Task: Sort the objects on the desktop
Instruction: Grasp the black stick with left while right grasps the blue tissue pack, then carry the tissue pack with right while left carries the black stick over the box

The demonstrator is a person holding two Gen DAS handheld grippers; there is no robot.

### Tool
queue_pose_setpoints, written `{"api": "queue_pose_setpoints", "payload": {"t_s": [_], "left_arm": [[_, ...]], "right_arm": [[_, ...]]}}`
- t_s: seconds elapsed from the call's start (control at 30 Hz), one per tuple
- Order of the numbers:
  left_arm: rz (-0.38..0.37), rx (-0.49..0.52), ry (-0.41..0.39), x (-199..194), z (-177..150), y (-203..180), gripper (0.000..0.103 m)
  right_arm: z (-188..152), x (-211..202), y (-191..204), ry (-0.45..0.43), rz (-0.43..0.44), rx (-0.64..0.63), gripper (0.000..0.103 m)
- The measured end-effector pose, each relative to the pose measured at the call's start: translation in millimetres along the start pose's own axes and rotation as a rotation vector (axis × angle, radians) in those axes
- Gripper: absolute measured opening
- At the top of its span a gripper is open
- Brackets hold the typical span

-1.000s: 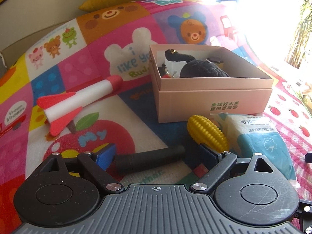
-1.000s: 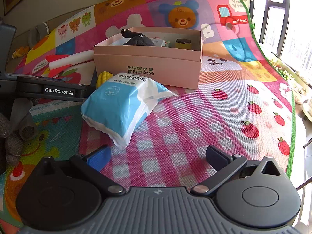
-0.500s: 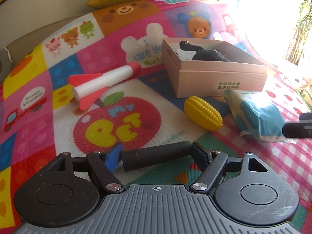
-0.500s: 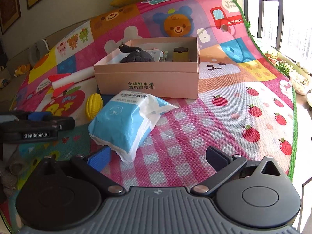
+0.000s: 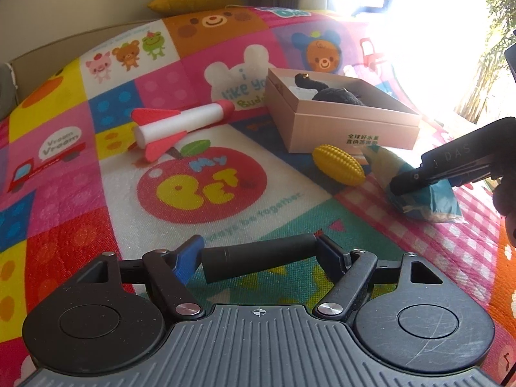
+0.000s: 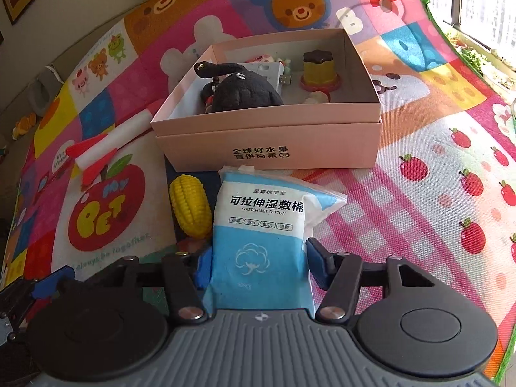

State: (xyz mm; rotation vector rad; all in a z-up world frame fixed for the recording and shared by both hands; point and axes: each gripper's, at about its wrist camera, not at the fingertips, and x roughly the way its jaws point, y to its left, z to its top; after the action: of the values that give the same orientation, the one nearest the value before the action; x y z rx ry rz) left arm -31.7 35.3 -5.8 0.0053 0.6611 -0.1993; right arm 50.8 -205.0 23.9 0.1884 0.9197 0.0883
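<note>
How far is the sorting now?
Done: the box already holds a black plush and a few small things. In hand: the left gripper holds a black cylinder; the right gripper's jaws are closing around the cotton pack. Left on the mat: the rocket and the corn.

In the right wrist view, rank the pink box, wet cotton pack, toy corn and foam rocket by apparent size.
1. Pink box, largest.
2. Wet cotton pack; it lies nearest the camera, which inflates it.
3 and 4. Foam rocket and toy corn look close in size; the rocket is longer but farther off and partly hidden, so unranked.
</note>
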Motion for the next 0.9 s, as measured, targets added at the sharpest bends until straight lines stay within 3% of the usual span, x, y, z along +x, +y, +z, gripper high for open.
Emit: {"api": "queue_pose_setpoints", "payload": {"t_s": [0.33,0.6,0.73,0.9], "left_arm": [[-0.069,0.114,-0.110,-26,32,-38,0.081],[-0.127,0.222,-0.212,1,95,-86,0.081],[-0.123,0.270,-0.220,26,118,-98,0.081],[-0.102,0.298,-0.206,52,142,-93,0.081]], "right_arm": [[-19,-75,-29,0.040,0.063,-0.035,0.055],[28,-155,-42,-0.267,0.017,-0.075,0.055],[69,-148,-41,-0.344,0.001,-0.130,0.055],[119,-88,-34,-0.343,-0.043,-0.187,0.055]]}}
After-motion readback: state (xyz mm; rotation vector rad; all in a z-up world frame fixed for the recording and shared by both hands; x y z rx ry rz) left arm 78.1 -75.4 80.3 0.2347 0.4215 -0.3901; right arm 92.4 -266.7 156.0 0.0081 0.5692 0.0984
